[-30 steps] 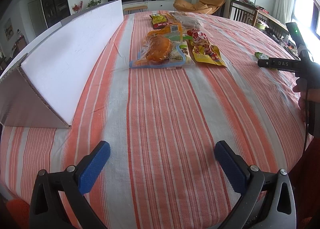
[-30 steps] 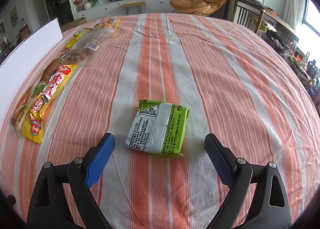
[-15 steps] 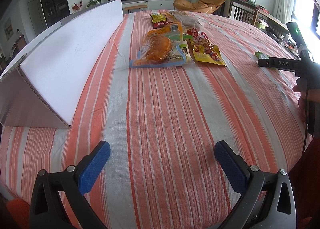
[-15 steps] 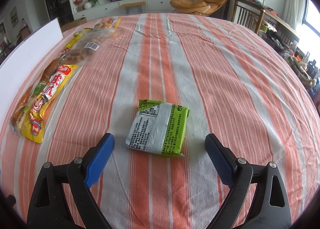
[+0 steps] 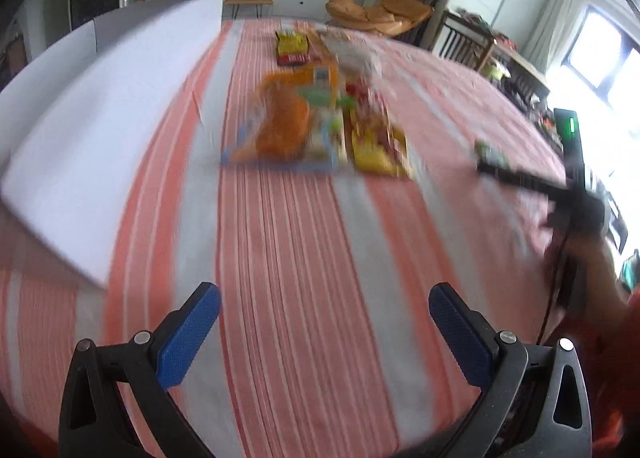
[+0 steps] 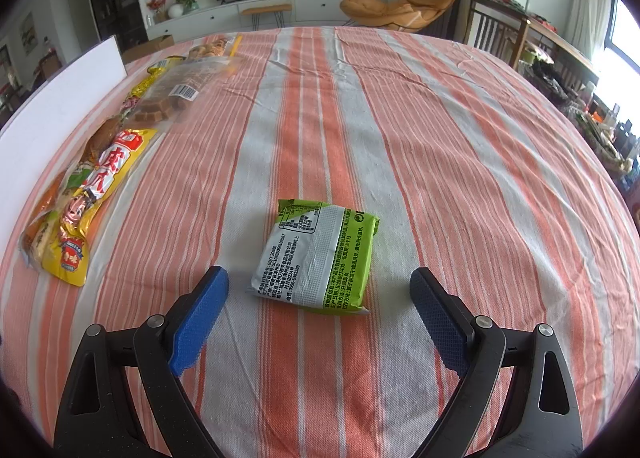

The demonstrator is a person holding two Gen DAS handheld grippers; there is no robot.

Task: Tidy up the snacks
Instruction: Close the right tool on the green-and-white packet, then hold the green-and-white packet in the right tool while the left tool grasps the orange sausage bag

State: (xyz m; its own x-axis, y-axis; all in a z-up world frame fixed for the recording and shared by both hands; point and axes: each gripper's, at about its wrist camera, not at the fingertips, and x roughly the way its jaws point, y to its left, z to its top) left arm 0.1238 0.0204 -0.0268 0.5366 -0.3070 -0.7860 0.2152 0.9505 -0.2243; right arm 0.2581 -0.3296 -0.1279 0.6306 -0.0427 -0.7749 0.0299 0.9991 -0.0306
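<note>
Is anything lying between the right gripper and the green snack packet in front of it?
Nothing visible. The right gripper is open, and the green snack packet lies flat just ahead of its fingertips, with only bare striped tablecloth between them.

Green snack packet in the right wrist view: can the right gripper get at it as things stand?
Probably yes. The green snack packet lies flat and alone on the striped tablecloth, just ahead of the right gripper, whose jaws stand open wider than the packet. Nothing lies between them; the other snacks sit well off to the left.
</note>
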